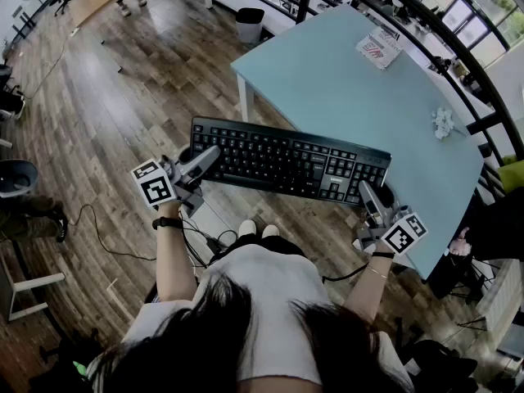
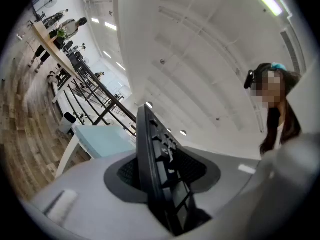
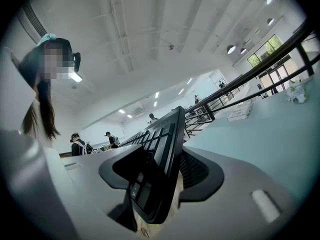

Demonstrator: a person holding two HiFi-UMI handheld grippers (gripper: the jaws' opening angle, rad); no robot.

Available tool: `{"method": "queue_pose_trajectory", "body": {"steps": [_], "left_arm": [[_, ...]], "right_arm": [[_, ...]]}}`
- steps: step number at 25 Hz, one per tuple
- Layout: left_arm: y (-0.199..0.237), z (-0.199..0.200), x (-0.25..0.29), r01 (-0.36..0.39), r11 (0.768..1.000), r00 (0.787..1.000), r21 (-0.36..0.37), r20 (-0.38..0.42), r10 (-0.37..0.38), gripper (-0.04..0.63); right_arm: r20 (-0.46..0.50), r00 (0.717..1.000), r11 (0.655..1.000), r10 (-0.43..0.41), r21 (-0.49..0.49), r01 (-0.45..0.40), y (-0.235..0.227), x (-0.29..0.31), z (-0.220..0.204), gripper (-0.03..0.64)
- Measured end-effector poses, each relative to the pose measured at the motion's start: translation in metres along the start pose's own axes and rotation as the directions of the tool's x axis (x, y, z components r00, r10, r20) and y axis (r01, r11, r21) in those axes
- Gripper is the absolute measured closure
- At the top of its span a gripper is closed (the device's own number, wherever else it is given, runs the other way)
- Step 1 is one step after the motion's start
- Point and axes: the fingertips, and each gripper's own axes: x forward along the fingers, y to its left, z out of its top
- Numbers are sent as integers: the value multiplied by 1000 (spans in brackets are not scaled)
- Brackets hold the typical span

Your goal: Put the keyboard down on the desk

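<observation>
A black keyboard (image 1: 286, 160) is held level between the two grippers, keys up, across the near edge of the light blue desk (image 1: 344, 88). Its left part hangs out over the wooden floor. My left gripper (image 1: 209, 159) is shut on the keyboard's left end, and my right gripper (image 1: 370, 193) is shut on its right end. In the left gripper view the keyboard (image 2: 157, 169) stands edge-on between the grey jaws, with the desk (image 2: 102, 139) beyond. The right gripper view shows the keyboard (image 3: 160, 159) clamped the same way beside the desk (image 3: 270, 134). I cannot tell whether it touches the desk.
A printed booklet (image 1: 378, 49) lies at the desk's far side and a crumpled white wad (image 1: 443, 122) at its right. A dark railing (image 1: 458, 51) runs behind the desk. A bin (image 1: 250, 24) stands past the desk's left corner. Cables (image 1: 106, 240) trail on the floor.
</observation>
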Motion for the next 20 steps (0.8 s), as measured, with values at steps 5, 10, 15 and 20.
{"method": "queue_pose_trajectory", "body": {"steps": [5, 10, 15, 20], "left_arm": [[-1, -1, 1, -7, 1000, 1000, -19, -3, 7, 390], [-2, -2, -1, -17, 1000, 1000, -22, -5, 17, 390], [-5, -9, -4, -40, 999, 999, -28, 9, 40, 390], [-1, -6, -5, -61, 998, 998, -27, 30, 62, 390]], "right_arm": [[7, 1000, 1000, -1, 29, 1, -4, 1, 1, 413], [14, 1000, 999, -4, 47, 3, -4, 1, 0, 412], [10, 1000, 999, 0, 48, -1, -10, 2, -1, 410], [4, 1000, 999, 29, 43, -30, -15, 15, 4, 410]]}}
